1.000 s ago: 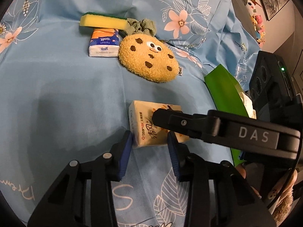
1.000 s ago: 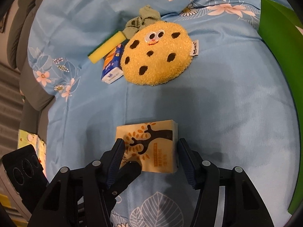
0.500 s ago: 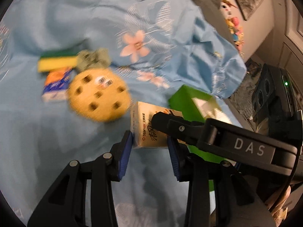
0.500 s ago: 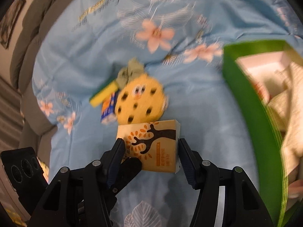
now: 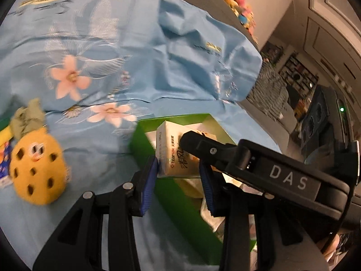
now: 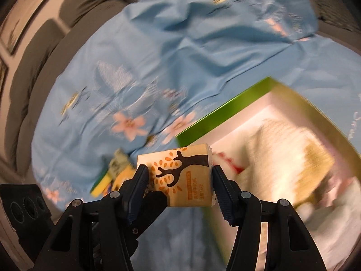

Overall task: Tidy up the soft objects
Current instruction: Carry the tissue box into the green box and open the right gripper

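Tissue pack: yellow pack w/ tree print (image 6: pixel 180 176), up off the bed now; 1 s ago it lay flat on the blue sheet, just below the cookie plush. Now it hangs over the near-left corner of the green box (image 5: pixel 144 133), partly past the box's rim.
Left gripper (image 5: pixel 178 176): fingers clamped on one end of the pack, blue pads pressed on both faces; same grip as 1 s ago.
Right gripper (image 6: pixel 179 180): fingers clamped across the pack's longer sides, wider spread than the left; grip unchanged too.
Box: green outside, pale inside; already holds a cream knitted item (image 6: pixel 288 149) and some white stuff, blurred, can't ID more.
Left of box, on the blue sheet (image 5: pixel 101 33): cookie plush (image 5: pixel 36 171), well apart from box; olive scrunchie (image 5: pixel 28 117) touching plush's top; yellow/green sponge (image 6: pixel 101 185) and a small blue tissue pack at frame edge beside plush. None moved vs 1 s ago.
Meaning (my read): pick-up done, carry nearly done; pack still needs lowering in + release. Approx 4 soft items still out.
Risk: pack is squishy, two-handed; if one side lets go early it could tip onto the rim rather than inside.
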Tool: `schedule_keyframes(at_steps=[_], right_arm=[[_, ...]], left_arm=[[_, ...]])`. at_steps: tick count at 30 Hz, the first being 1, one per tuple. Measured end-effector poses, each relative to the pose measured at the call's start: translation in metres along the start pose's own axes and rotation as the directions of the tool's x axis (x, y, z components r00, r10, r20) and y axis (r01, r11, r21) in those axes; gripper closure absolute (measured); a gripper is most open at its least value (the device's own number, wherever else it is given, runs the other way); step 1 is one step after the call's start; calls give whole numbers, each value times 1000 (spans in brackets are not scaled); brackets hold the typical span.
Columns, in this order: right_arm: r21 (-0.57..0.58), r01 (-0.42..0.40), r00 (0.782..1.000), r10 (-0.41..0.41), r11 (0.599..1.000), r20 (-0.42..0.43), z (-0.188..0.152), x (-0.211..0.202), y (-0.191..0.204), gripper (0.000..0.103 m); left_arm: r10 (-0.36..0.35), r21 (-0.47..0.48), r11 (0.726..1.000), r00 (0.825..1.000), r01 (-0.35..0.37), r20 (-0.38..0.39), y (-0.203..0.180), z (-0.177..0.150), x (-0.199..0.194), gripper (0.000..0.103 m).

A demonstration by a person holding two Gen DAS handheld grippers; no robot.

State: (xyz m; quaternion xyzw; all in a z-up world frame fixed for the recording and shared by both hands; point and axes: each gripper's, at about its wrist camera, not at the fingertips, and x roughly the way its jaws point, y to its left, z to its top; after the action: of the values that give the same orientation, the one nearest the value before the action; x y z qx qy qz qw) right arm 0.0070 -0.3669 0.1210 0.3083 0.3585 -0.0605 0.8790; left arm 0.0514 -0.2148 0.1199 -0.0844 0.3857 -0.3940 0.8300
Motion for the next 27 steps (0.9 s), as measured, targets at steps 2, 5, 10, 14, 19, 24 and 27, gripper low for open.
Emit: schedule_keyframes(at_steps=[2, 5, 10, 14, 19, 24, 27], right_arm=[[47, 16, 1000, -16, 999, 11, 7, -1, -12, 42], [102, 35, 999, -37, 994, 18, 14, -1, -28, 42], [161, 97, 995, -100, 982, 12, 20, 2, -48, 42], [191, 126, 992, -127, 973, -10, 19, 5, -56, 42], [185, 98, 994, -104, 978, 23, 21, -2, -54, 42], [154, 63, 991, -79, 986, 105, 19, -17, -41, 23], [112, 48, 992, -61, 993, 115, 17, -20, -30, 20]], left_arm=[[-12, 20, 1000, 1000, 13, -17, -8, 5, 13, 68], [-35, 31, 999, 998, 37, -44, -15, 10, 29, 68], [-93, 15, 995, 991, 95, -101, -19, 10, 53, 68], [-100, -1, 995, 986, 101, -135, -21, 8, 64, 68], [-101, 3, 995, 985, 102, -139, -21, 5, 55, 59], [-92, -17, 996, 995, 91, -45, -11, 3, 18, 30], [-53, -34, 998, 999, 53, 7, 1, -4, -10, 24]])
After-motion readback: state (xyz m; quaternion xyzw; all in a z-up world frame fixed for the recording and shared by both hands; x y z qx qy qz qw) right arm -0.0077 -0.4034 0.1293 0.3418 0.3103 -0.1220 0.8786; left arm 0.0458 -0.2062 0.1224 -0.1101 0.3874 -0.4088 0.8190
